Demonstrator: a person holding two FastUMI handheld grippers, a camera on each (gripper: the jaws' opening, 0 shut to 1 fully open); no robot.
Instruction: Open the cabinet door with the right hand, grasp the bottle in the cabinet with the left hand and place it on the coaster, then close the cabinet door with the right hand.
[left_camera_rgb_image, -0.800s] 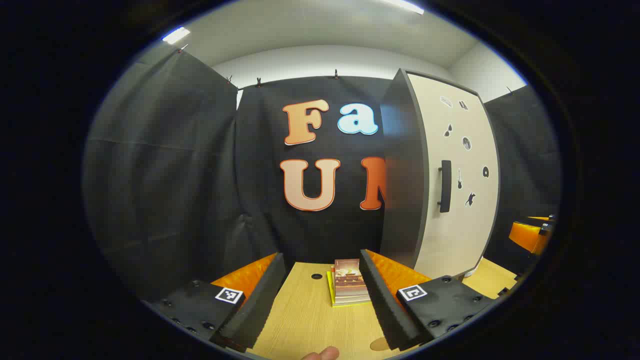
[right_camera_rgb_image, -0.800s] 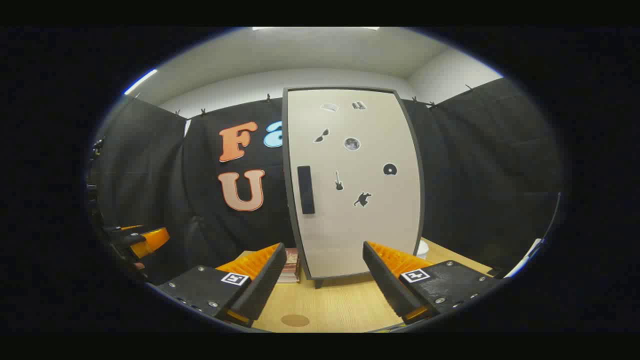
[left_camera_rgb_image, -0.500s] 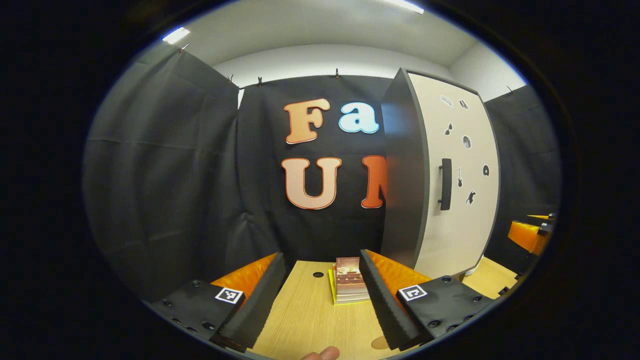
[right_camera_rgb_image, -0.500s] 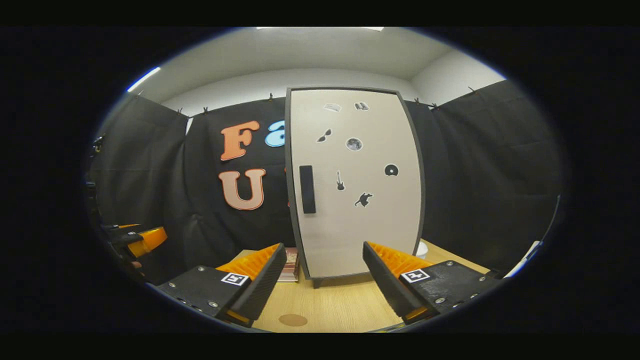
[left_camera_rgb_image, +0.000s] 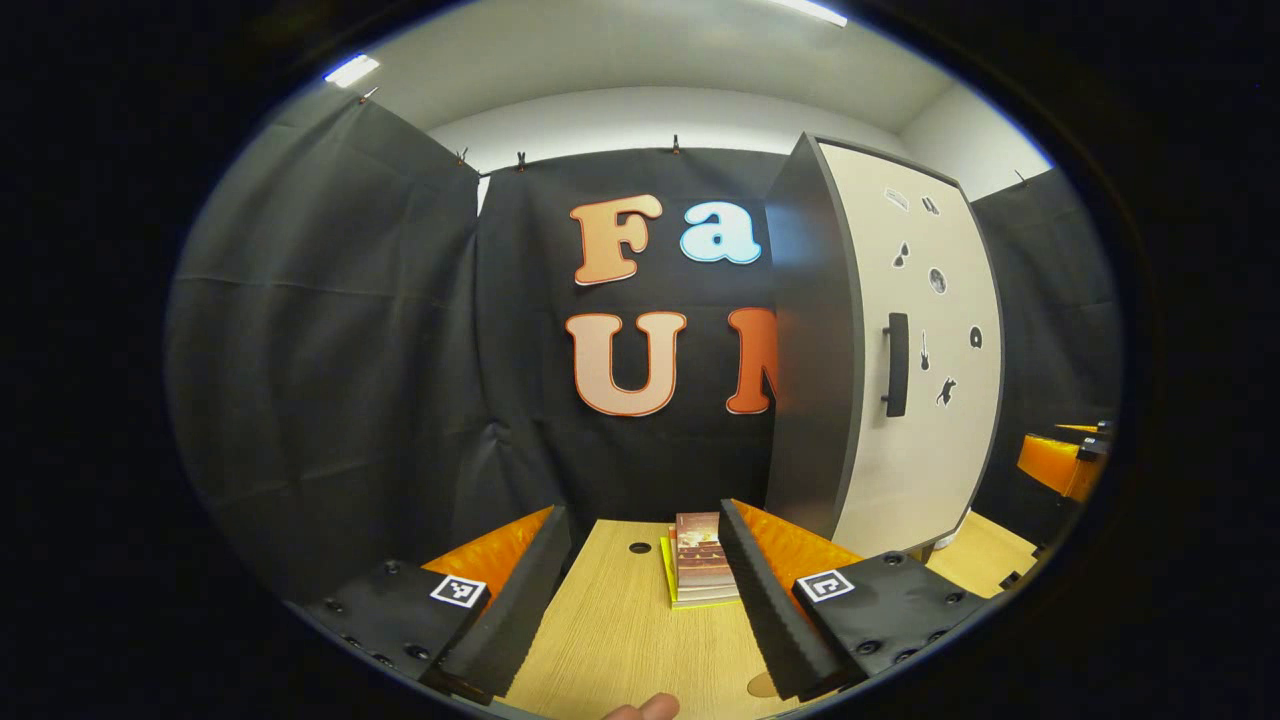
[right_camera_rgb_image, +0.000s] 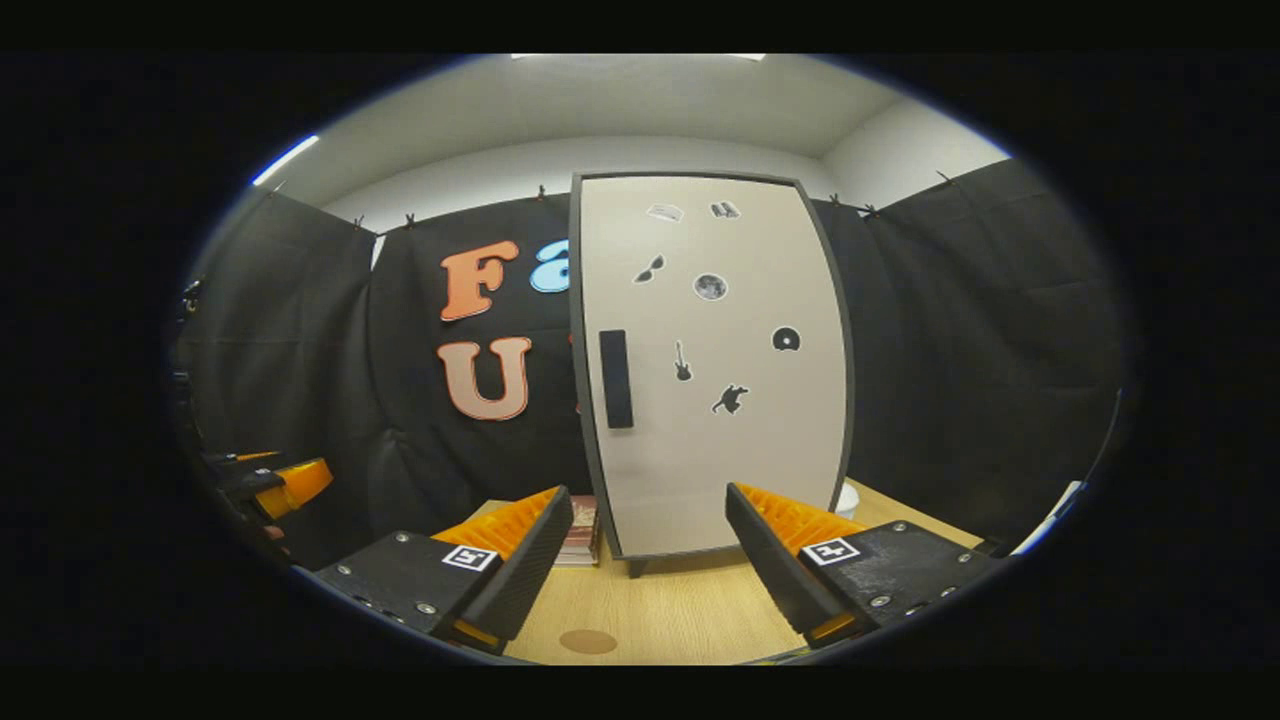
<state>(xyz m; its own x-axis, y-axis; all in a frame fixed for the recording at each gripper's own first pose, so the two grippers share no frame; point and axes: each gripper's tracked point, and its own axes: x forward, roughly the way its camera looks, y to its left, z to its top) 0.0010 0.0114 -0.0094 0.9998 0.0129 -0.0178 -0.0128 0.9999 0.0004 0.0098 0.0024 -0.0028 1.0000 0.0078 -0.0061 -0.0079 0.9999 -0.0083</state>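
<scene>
In the right gripper view the cabinet stands upright on the wooden table, at about 12 o'clock from the right gripper, whose fingers are spread wide apart with nothing between them. The cabinet door is flush shut, so what the cabinet holds cannot be seen — the bottle is hidden behind it. A dark vertical handle sits near the door's left edge, at roughly 11 o'clock from the gripper and well apart from it; small dark stickers dot the pale door face. The round brown coaster lies flat on the table at about 7 o'clock, near the left finger. In the left gripper view the left gripper is likewise spread wide and holds nothing; a small stack of books lies on the table at 12 o'clock, just beside the right finger, and the cabinet rises at 2 o'clock — its dark side panel turned toward the camera. A fingertip shows at 6 o'clock.
</scene>
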